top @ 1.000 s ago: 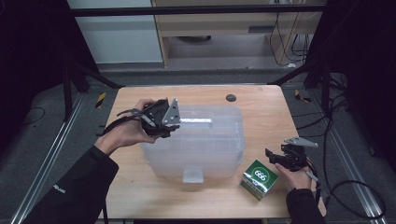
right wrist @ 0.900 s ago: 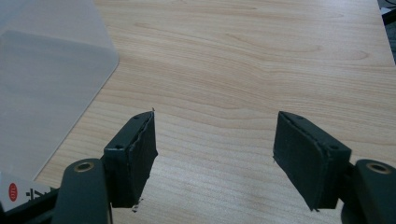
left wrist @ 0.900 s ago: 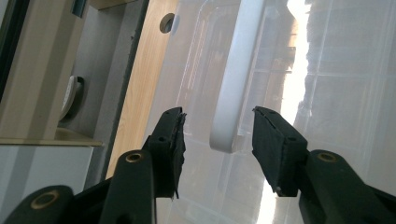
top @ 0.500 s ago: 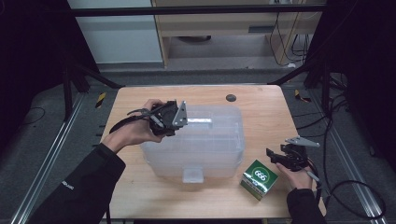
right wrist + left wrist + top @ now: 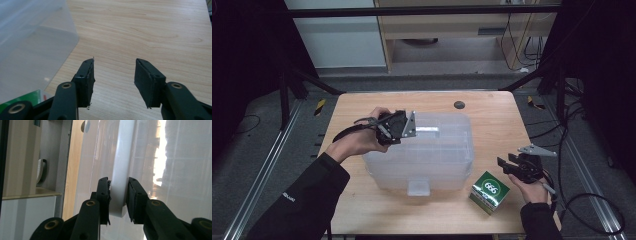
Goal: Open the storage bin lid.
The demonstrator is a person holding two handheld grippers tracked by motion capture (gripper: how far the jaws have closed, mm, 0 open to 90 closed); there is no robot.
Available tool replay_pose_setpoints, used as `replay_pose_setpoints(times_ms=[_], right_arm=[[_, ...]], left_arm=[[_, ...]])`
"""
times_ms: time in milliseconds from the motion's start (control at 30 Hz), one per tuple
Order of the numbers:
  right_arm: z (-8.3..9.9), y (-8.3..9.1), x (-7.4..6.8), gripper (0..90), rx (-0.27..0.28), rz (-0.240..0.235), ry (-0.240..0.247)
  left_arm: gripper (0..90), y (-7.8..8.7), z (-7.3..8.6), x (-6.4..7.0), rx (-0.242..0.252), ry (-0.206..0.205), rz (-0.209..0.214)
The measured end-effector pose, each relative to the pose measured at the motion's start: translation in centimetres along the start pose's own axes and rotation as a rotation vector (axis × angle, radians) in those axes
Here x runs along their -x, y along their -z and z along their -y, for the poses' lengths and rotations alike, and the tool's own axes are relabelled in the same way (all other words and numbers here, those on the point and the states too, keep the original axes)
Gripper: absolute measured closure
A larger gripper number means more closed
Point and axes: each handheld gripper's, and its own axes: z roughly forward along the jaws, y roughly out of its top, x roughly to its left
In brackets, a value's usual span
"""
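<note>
A translucent plastic storage box (image 5: 432, 160) with a lid stands in the middle of the wooden table (image 5: 492, 120). A white bar handle (image 5: 428, 131) lies on the lid. My left gripper (image 5: 411, 126) is over the lid's left part. In the left gripper view its jaws (image 5: 118, 192) press on both sides of the handle (image 5: 122, 157). A small green carton marked 666 (image 5: 489, 191) sits at the front right of the box. My right gripper (image 5: 508, 166) hovers just right of the carton, open, with nothing between its fingers (image 5: 113, 75). The box wall (image 5: 30, 37) and a carton corner (image 5: 20, 100) lie to its left.
A small dark round disc (image 5: 458, 105) lies on the table behind the box. Bare wood (image 5: 150, 30) stretches ahead of the right gripper. Black frame struts and cables surround the table on the grey floor.
My left gripper has moved right across the lid onto the white handle. The right gripper and the green carton have stayed put.
</note>
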Motion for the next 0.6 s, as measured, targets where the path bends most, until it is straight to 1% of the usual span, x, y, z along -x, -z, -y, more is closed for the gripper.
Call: replay_pose_setpoints(times_ms=[33,100,133,200,233,267,300,333,367,400,433,467,500,533,600], right_arm=[[-0.2,0.2,-0.3,53.8,0.000,-0.013,0.008],[-0.3,0.4,-0.5,55.1,0.000,-0.018,0.015],[-0.5,0.6,-0.8,57.6,0.000,-0.034,0.021],[-0.8,0.9,-1.1,60.5,0.005,-0.043,0.033],[-0.8,0.9,-1.1,60.5,0.005,-0.043,0.033],[-1.0,1.3,-1.5,63.7,0.006,-0.061,0.040],[-1.0,1.3,-1.5,63.7,0.006,-0.061,0.040],[-1.2,1.5,-1.8,66.4,0.008,-0.077,0.046],[-1.2,1.5,-1.8,66.4,0.008,-0.077,0.046],[-1.4,1.8,-2.1,69.4,0.009,-0.091,0.052],[-1.4,1.8,-2.1,69.4,0.009,-0.091,0.052],[-1.6,2.1,-2.5,72.8,0.011,-0.108,0.055],[-1.6,2.1,-2.5,72.8,0.011,-0.108,0.055],[-1.7,2.2,-2.7,74.8,0.013,-0.115,0.062],[-1.8,2.3,-2.9,77.2,0.012,-0.123,0.061]], left_arm=[[73.8,0.0,-0.1,0.1,0.001,0.001,-0.003],[73.9,0.0,-0.1,0.1,-0.001,-0.003,-0.006],[74.0,0.0,-0.2,0.1,-0.006,-0.003,-0.009],[74.0,0.1,-0.2,0.1,-0.012,-0.006,-0.012],[74.0,0.1,-0.2,0.1,-0.012,-0.006,-0.012],[74.1,0.1,-0.2,0.1,-0.011,-0.007,-0.014],[74.1,0.1,-0.2,0.1,-0.011,-0.007,-0.014],[74.1,0.1,-0.2,0.1,-0.009,-0.004,-0.014],[74.1,0.1,-0.2,0.1,-0.008,-0.004,-0.014],[74.1,0.1,-0.2,0.1,-0.008,-0.003,-0.013],[74.1,0.1,-0.2,0.1,-0.006,-0.003,-0.013],[74.1,0.1,-0.2,0.0,-0.003,-0.001,-0.012],[74.0,0.1,-0.2,0.0,-0.003,-0.001,-0.012],[74.0,0.2,-0.2,0.0,-0.002,-0.001,-0.011],[73.9,0.1,-0.1,0.0,0.003,0.005,-0.013]])
